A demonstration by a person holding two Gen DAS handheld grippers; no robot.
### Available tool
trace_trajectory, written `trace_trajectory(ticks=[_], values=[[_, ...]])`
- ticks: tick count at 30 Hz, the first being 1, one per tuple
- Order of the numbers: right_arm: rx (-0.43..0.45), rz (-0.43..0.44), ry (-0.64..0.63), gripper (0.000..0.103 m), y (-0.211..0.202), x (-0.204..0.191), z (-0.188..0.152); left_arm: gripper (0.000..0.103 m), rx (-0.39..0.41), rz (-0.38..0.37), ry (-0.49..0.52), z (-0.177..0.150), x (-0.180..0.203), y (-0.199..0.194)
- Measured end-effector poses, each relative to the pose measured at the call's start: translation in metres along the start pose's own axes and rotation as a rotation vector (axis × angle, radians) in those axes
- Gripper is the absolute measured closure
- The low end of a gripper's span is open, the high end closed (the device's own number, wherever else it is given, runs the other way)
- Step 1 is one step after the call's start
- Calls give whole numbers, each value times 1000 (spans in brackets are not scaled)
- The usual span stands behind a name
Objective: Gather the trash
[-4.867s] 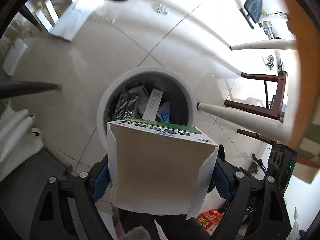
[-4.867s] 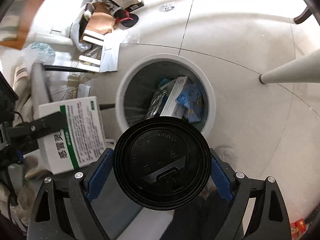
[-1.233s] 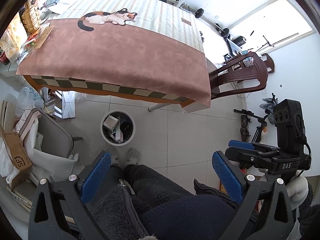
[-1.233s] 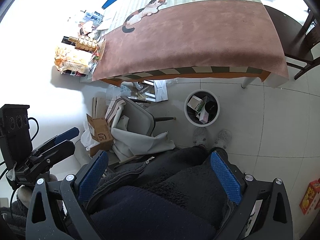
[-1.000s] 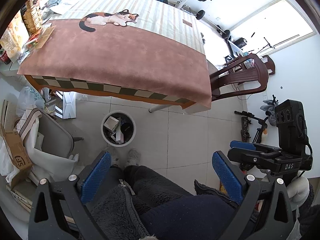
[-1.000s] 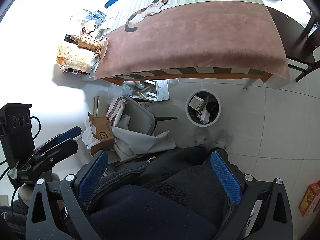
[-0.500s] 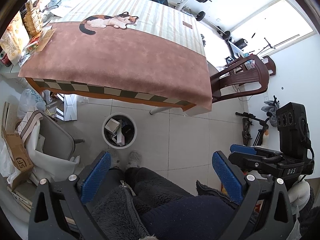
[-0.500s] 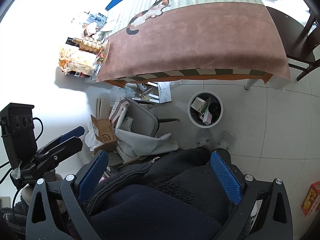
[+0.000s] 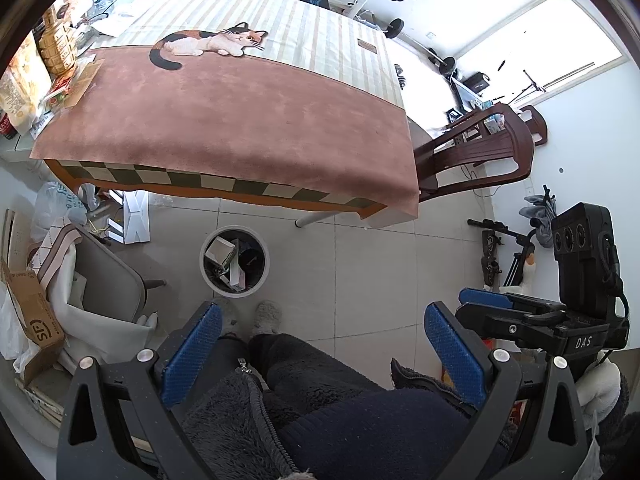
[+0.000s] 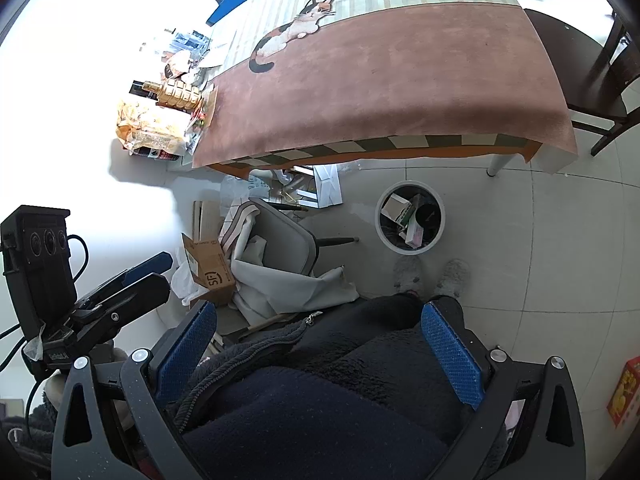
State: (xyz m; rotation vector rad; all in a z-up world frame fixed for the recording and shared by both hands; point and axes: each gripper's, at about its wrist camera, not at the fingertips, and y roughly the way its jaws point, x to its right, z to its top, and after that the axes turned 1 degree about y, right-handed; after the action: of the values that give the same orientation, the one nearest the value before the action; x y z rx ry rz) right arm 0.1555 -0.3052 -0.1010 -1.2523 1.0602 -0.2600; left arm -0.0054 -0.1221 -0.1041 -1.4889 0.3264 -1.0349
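Note:
A white round trash bin [image 9: 208,276] stands on the tiled floor below the table's near edge, also in the right wrist view [image 10: 441,205]. Inside lie a white and green box [image 9: 219,249], a black cup lid [image 9: 252,257] and other packaging. My left gripper [image 9: 320,340] is open and empty, held high above the floor over the person's legs. My right gripper [image 10: 316,332] is open and empty at a similar height. Each gripper also shows in the other's view, the right one [image 9: 520,312] and the left one [image 10: 132,280].
A table with a brown cat-print cloth [image 9: 240,120] fills the upper view, with food packs at its left end [image 9: 24,80]. A grey chair with draped cloth [image 9: 104,280] and a cardboard box [image 9: 32,316] stand left of the bin. A dark wooden chair [image 9: 472,160] is at right.
About five seconds ago my left gripper held a box and my right a black-lidded cup over the bin; both are now in the bin. Both grippers have risen high and keep drifting slightly.

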Motion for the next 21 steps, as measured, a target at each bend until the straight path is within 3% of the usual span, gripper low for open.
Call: trace_trajectory(ticks=[21], values=[[-10, -34, -10, 0, -3, 3, -3, 0, -3, 49, 11, -7, -3, -1]])
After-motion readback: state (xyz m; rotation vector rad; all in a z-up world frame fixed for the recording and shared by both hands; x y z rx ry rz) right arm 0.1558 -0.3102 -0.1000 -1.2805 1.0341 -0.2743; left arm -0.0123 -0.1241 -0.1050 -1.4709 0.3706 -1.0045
